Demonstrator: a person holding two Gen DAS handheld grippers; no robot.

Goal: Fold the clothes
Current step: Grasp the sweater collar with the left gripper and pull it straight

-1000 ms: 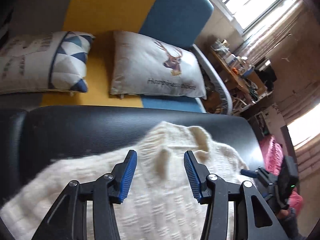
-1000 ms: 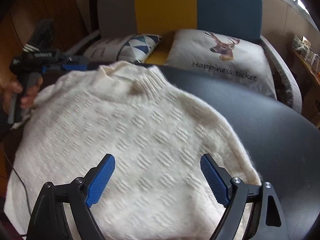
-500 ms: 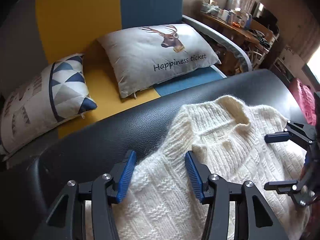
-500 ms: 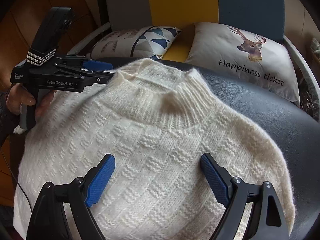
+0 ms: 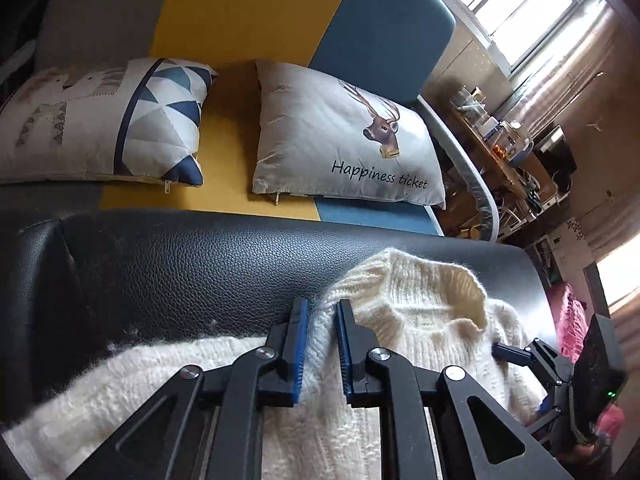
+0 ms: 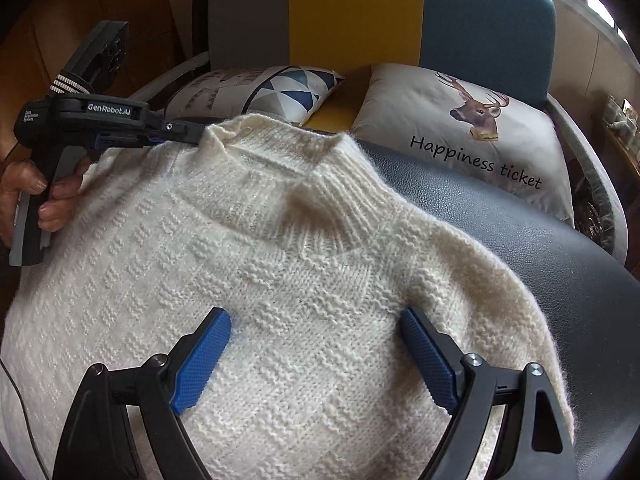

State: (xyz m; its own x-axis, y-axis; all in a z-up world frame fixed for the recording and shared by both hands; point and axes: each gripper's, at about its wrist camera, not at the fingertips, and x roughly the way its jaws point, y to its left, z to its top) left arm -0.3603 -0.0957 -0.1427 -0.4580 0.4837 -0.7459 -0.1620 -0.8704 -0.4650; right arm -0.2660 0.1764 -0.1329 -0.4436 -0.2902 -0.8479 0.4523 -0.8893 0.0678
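Observation:
A cream knitted sweater lies spread on a black leather surface, collar toward the sofa. My left gripper is shut on the sweater at the shoulder fold beside the collar; from the right wrist view it pinches the collar's left edge, held by a hand. My right gripper hovers open over the sweater's chest, blue pads wide apart with nothing between them. In the left wrist view the right gripper shows at the far right by the sweater's other shoulder.
Behind the black surface stands a grey, yellow and blue sofa with a triangle-pattern pillow and a deer pillow. A cluttered table and windows lie to the right. A thin cable runs at the left edge.
The left gripper has shut on the sweater's shoulder beside the collar, after standing open half a second ago. The right gripper stays open and has come a little closer over the chest.

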